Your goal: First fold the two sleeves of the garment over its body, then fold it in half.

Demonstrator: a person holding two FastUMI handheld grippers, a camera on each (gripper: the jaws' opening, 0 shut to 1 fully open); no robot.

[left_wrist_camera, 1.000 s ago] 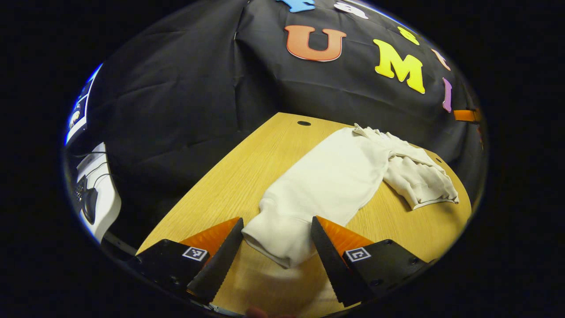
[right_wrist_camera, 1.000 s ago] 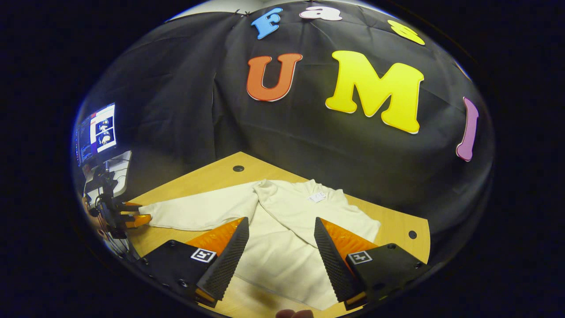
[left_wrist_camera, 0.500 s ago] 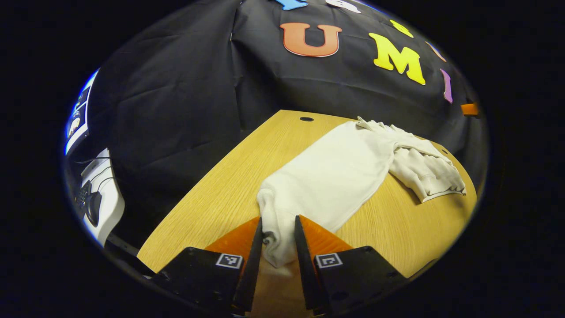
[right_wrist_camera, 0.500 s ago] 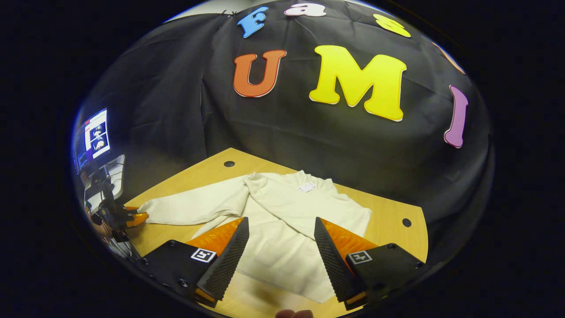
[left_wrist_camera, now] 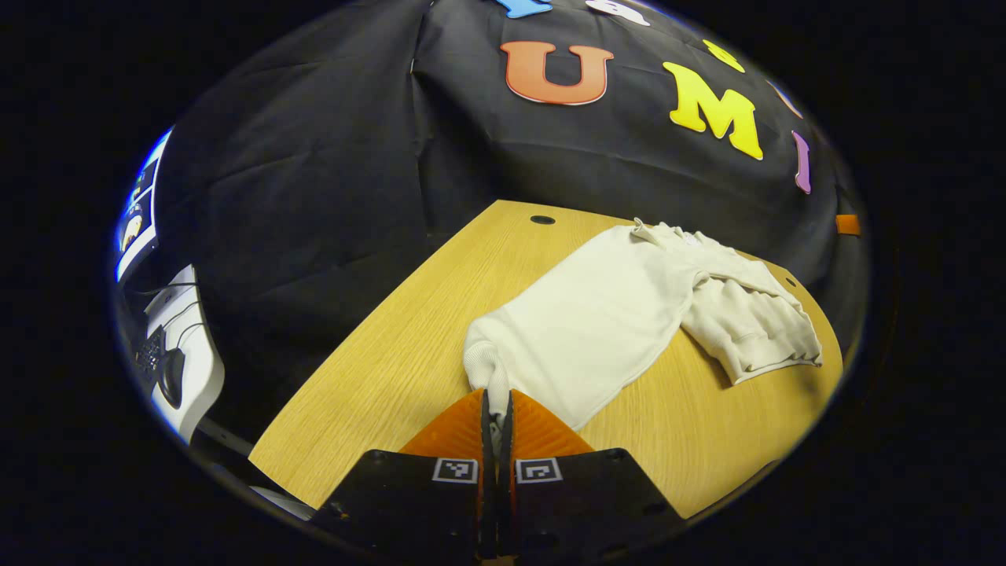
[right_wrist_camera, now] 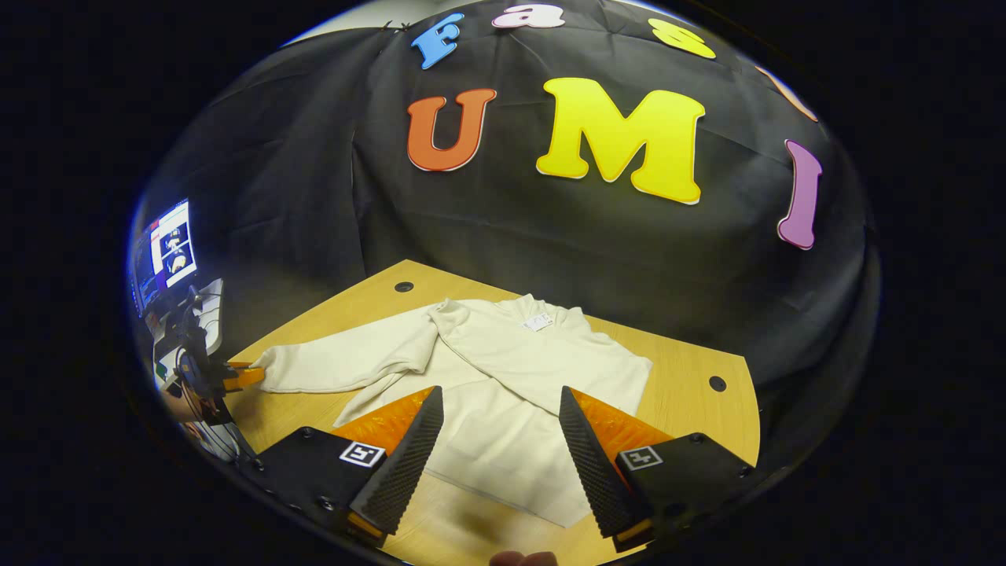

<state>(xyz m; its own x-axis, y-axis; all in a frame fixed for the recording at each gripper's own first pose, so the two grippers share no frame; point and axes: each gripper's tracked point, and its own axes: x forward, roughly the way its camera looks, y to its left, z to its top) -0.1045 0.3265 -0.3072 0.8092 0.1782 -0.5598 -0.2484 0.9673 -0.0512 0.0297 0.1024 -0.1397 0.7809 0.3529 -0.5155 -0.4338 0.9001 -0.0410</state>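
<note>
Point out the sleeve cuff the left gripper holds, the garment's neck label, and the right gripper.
sleeve cuff (left_wrist_camera: 481,363): left gripper view, bunched end above the fingers.
neck label (right_wrist_camera: 538,321): right gripper view, its middle.
right gripper (right_wrist_camera: 501,440): right gripper view, between its fingertips.

Sleeve cuff (left_wrist_camera: 493,393) hidden between left claw (left_wrist_camera: 496,405) fingers.

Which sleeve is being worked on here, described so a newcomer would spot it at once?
Start at the wooden table, where a cream sweater lies spread out. One sleeve is already folded across its body; the other sleeve stretches straight out sideways over bare wood. That outstretched one is it: its cuff is pinched in the left tool.
</note>
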